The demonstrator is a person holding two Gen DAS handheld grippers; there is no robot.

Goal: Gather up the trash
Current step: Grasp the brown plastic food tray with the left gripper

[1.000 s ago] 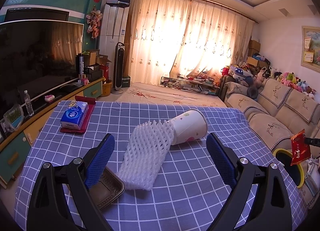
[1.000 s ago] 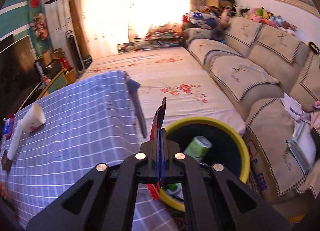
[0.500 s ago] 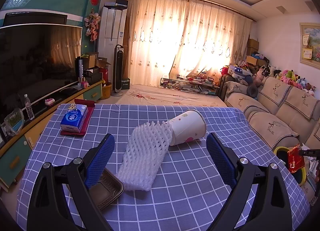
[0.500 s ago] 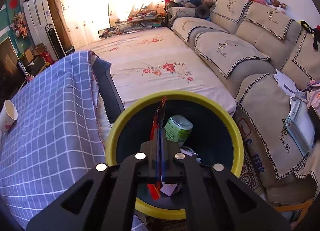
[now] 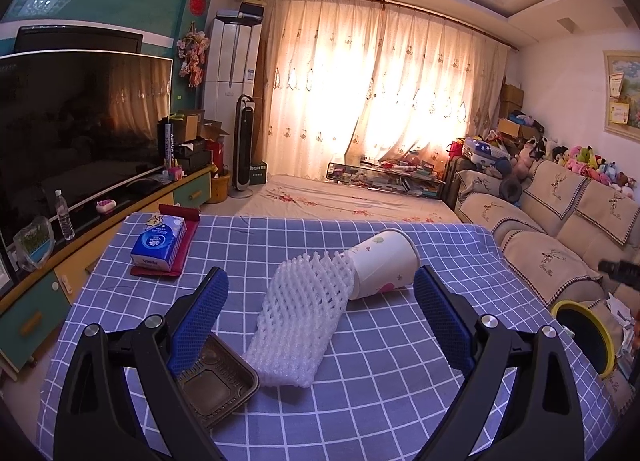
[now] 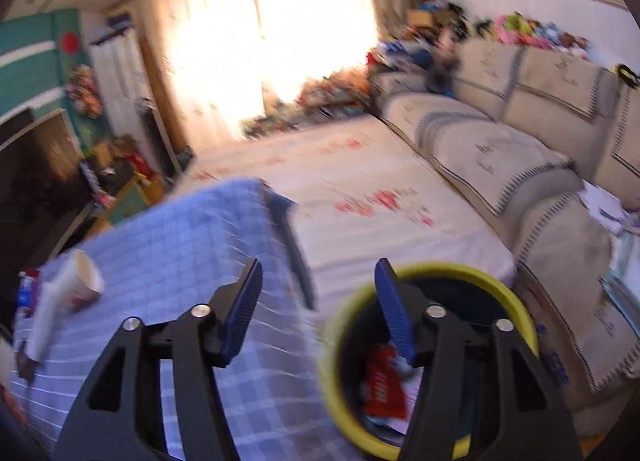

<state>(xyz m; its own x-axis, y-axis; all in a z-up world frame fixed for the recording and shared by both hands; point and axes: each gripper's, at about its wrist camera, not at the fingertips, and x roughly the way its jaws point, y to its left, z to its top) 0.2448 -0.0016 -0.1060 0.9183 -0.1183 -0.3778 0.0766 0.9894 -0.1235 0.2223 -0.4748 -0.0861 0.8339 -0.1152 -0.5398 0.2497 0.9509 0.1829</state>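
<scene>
My left gripper (image 5: 320,293) hangs open low over the blue checked table (image 5: 400,381). Just beyond its fingers lie a white foam net (image 5: 300,321) and a tipped paper cup (image 5: 382,269), with nothing between the jaws. A brown plastic tray (image 5: 216,385) lies under the left finger. My right gripper (image 6: 318,281) is blurred by motion above the table's edge and a yellow-rimmed bin (image 6: 440,269). Its jaws are opening with nothing between them. A red wrapper (image 6: 382,385) lies inside the bin. The cup (image 6: 80,281) and the net (image 6: 44,321) show at far left there.
A blue tissue pack (image 5: 158,245) rests on a red mat at the table's far left. The bin (image 5: 584,337) stands on the floor by the table's right edge, in front of a beige sofa (image 5: 552,261). A TV cabinet (image 5: 80,253) runs along the left.
The right gripper's jaws have parted and the red wrapper has dropped from them into the bin. The right gripper has swung back toward the table. The left gripper has stayed put.
</scene>
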